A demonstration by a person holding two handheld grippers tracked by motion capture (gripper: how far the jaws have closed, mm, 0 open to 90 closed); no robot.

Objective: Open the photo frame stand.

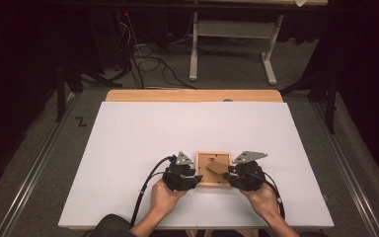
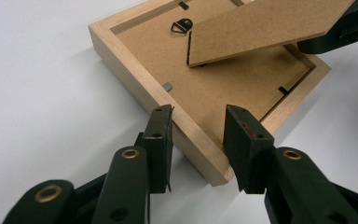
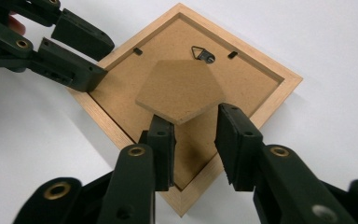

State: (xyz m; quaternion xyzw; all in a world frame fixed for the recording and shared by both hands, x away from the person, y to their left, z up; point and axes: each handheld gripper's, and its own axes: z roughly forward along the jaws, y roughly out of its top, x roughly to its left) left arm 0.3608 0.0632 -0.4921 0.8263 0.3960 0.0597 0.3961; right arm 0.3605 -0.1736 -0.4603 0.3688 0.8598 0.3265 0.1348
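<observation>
A light wooden picture frame [image 1: 214, 153] lies face down on the white tabletop [image 1: 143, 143], its brown backing up. A metal hanger [image 3: 204, 54] sits on the backing. The fibreboard stand flap [image 3: 179, 88] is tilted up off the backing. My left gripper [image 2: 199, 125] is open astride one rail of the frame [image 2: 135, 74] near a corner, one finger outside the rail and one over the backing. My right gripper [image 3: 195, 125] is open with the flap's pointed end between its jaws. The flap [image 2: 261, 28] rests against a right finger [image 2: 340, 32].
Both hands hold the grippers near the table's front edge [image 1: 197, 224]. A strip of bare wood [image 1: 192, 95] runs along the far side. Beyond it are cables [image 1: 148, 61] on the floor and a white desk leg [image 1: 193, 49]. Wide white surface lies left, right and beyond the frame.
</observation>
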